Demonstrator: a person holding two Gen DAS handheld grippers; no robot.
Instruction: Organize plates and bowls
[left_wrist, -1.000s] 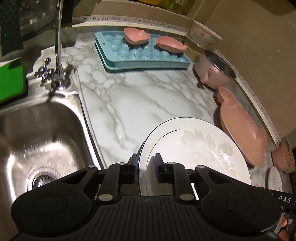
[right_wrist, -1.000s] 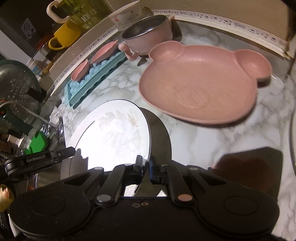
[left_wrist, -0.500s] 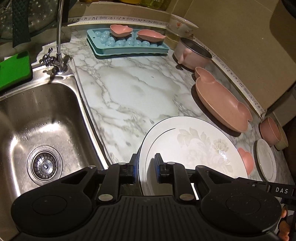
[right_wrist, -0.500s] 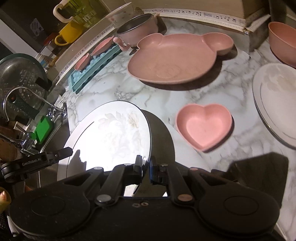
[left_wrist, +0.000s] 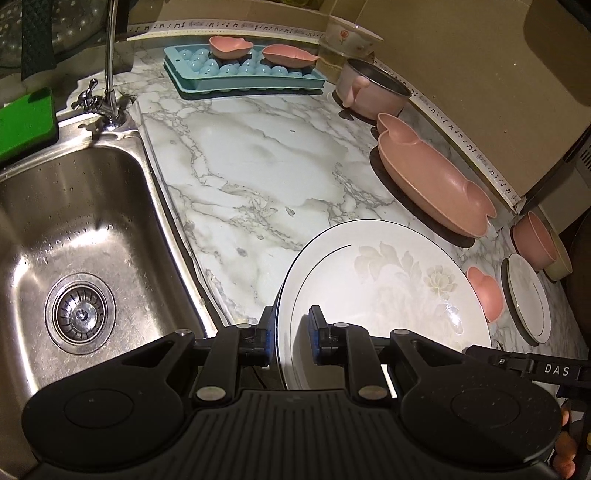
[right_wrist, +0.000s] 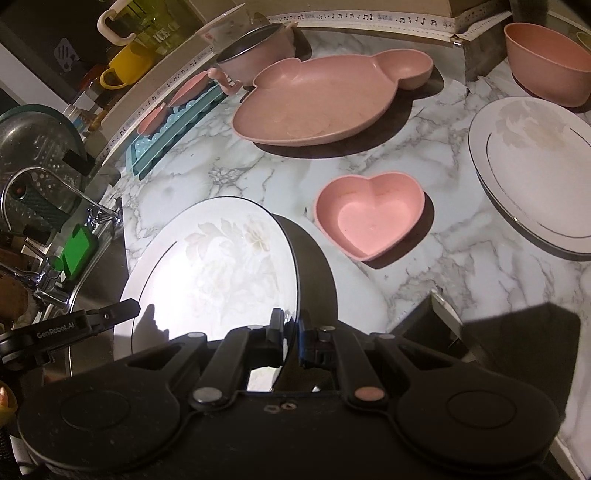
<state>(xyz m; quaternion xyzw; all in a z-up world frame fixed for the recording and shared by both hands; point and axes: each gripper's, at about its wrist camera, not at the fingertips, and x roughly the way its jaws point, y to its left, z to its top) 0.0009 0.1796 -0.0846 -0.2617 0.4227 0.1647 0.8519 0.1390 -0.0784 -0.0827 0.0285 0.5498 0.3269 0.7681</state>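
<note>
Above the marble counter beside the steel sink (left_wrist: 85, 236), the large white floral china plate (left_wrist: 384, 284) hangs tilted, pinched at opposite rims by the left gripper (left_wrist: 290, 334) and right gripper (right_wrist: 291, 334). Its matching white plate (right_wrist: 535, 173) lies beyond the pink heart-shaped dish (right_wrist: 369, 214), nearer the right gripper.

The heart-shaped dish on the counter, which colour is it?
Pink. The heart-shaped dish shows best in the right wrist view.
</note>
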